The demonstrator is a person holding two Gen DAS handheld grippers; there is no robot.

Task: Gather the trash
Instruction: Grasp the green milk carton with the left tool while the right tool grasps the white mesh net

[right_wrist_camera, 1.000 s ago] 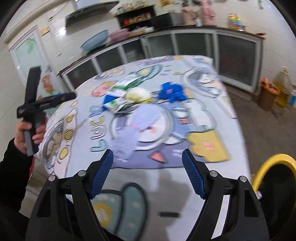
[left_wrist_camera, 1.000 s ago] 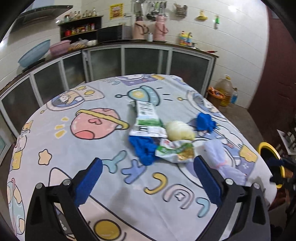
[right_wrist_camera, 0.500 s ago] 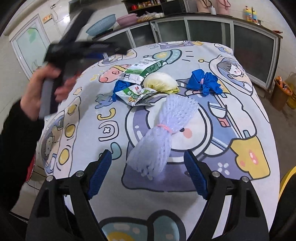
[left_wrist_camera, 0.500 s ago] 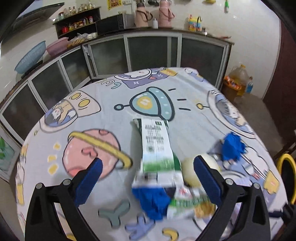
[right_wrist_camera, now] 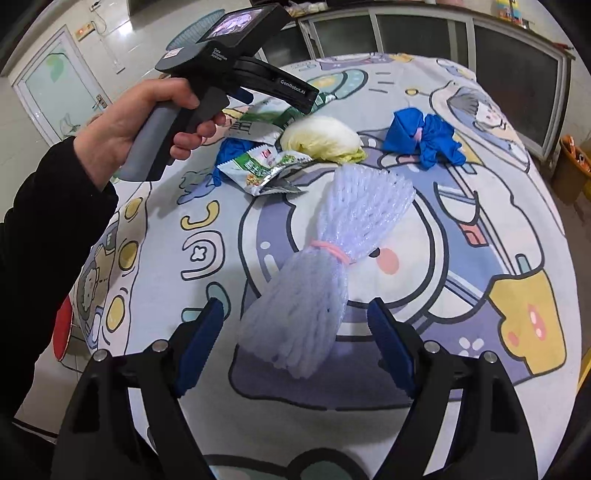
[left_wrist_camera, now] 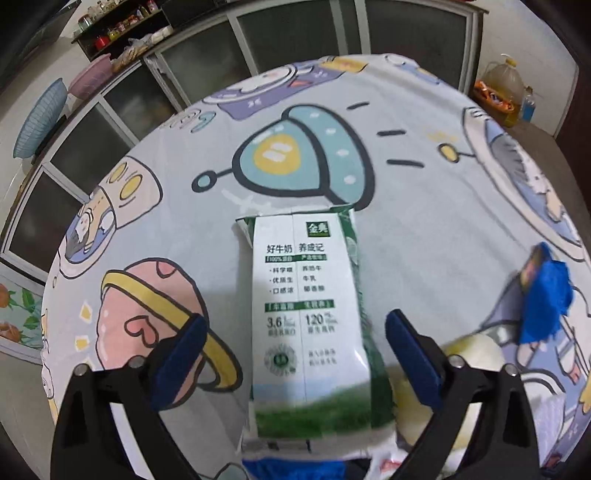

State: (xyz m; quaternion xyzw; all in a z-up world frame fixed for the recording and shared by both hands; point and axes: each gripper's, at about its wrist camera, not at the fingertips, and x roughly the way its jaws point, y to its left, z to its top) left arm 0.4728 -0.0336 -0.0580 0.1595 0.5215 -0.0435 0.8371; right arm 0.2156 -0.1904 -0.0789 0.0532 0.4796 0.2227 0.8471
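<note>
A flattened white and green milk carton (left_wrist_camera: 310,306) lies on the cartoon tablecloth (left_wrist_camera: 207,221). My left gripper (left_wrist_camera: 295,343) is open, its jaws on either side of the carton's near half. A white foam fruit net (right_wrist_camera: 325,258) tied with a pink band lies in front of my right gripper (right_wrist_camera: 295,332), which is open with the net's near end between its jaws. A green snack wrapper (right_wrist_camera: 262,168), a pale yellow lump (right_wrist_camera: 321,138), a crumpled blue glove (right_wrist_camera: 421,142) and another blue piece (right_wrist_camera: 231,147) lie further back.
The person's left hand with the left gripper's body (right_wrist_camera: 236,77) hovers over the carton in the right wrist view. Glass-door cabinets (left_wrist_camera: 295,33) run behind the table. An oil bottle (left_wrist_camera: 504,83) and a bin (right_wrist_camera: 570,166) stand on the floor at the right.
Both grippers moved forward and down. The left one closed in over the milk carton; the right one came up to the foam net's near end. Both stayed open.
</note>
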